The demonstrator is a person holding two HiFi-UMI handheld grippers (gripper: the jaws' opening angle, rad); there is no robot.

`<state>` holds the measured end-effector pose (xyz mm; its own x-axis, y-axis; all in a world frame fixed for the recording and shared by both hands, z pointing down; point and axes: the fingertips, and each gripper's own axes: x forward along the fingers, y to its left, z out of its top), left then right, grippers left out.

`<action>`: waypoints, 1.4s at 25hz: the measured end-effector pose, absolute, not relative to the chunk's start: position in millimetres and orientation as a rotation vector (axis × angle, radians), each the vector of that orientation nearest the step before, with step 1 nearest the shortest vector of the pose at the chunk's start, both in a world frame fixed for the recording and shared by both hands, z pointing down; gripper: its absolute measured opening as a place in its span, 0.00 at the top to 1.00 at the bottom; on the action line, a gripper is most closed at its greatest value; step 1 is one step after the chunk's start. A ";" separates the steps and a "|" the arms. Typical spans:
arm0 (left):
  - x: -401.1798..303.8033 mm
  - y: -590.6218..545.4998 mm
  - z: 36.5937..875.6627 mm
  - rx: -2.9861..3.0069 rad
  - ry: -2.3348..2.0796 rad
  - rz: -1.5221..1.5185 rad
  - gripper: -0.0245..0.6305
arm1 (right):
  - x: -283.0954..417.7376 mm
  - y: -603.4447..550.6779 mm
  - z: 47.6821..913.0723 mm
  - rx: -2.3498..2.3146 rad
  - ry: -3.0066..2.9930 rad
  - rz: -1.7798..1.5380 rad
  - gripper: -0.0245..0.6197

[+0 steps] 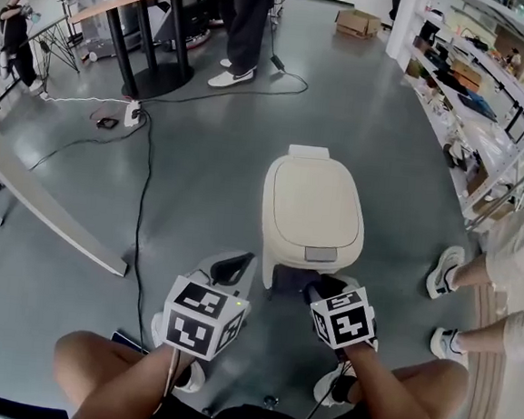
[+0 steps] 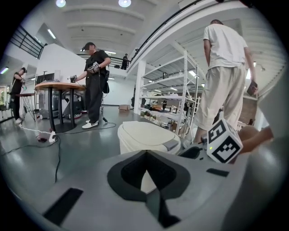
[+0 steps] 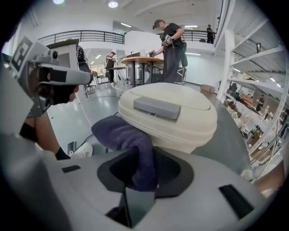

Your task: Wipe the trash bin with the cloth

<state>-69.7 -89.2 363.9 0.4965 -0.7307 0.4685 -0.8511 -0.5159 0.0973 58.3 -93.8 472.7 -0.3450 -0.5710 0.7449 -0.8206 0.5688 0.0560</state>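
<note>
Nearest to us: our knees [image 1: 103, 363] at the bottom of the head view, both grippers held just ahead of them; left gripper [image 1: 230, 268] has its jaws pressed together at the tips with nothing between them, confirmed in the left gripper view [image 2: 146, 155]; it sits just left of the trash bin, not touching it.

Right gripper [image 1: 313, 289] is pinching the cloth [image 3: 124, 133]; in the right gripper view [image 3: 143, 155] the dark purple fabric runs up between the jaws and bunches out to the left; the bunch sits against the trash bin's front just under the lid rim, and we read it as contact but can't confirm it; in the head view the cloth [image 1: 327, 283] is only a dark patch at the bin's near side.

Trash bin [image 1: 312, 208] stands upright on the grey floor [image 1: 210, 181] right in front of us; cream body, lid shut, grey tab [image 3: 156, 108] on the near lid edge.

Right of the bin: a bystander's shoes [image 1: 443, 270].

Left: a black cable [image 1: 140, 193] runs away across the floor to a power strip [image 1: 132, 113].

Far: a wooden table [image 1: 143, 0] with a person [image 1: 247, 20] standing at it; shelves [image 1: 491, 96] along the right wall; a cardboard box [image 1: 356, 22] at the back.
</note>
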 end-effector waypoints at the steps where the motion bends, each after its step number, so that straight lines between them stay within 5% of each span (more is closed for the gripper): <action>1: -67.8 -89.4 366.9 2.422 -1.325 0.541 0.97 | 63.6 -94.0 472.9 1.121 -2.050 0.427 0.80; 26: -43.7 -91.7 388.4 2.455 -1.308 0.659 0.96 | 156.1 -110.6 489.2 1.315 -1.852 0.447 0.80; 35: -55.0 -86.2 374.3 2.423 -1.297 0.548 0.96 | 122.6 -89.7 489.6 1.184 -1.852 0.395 0.80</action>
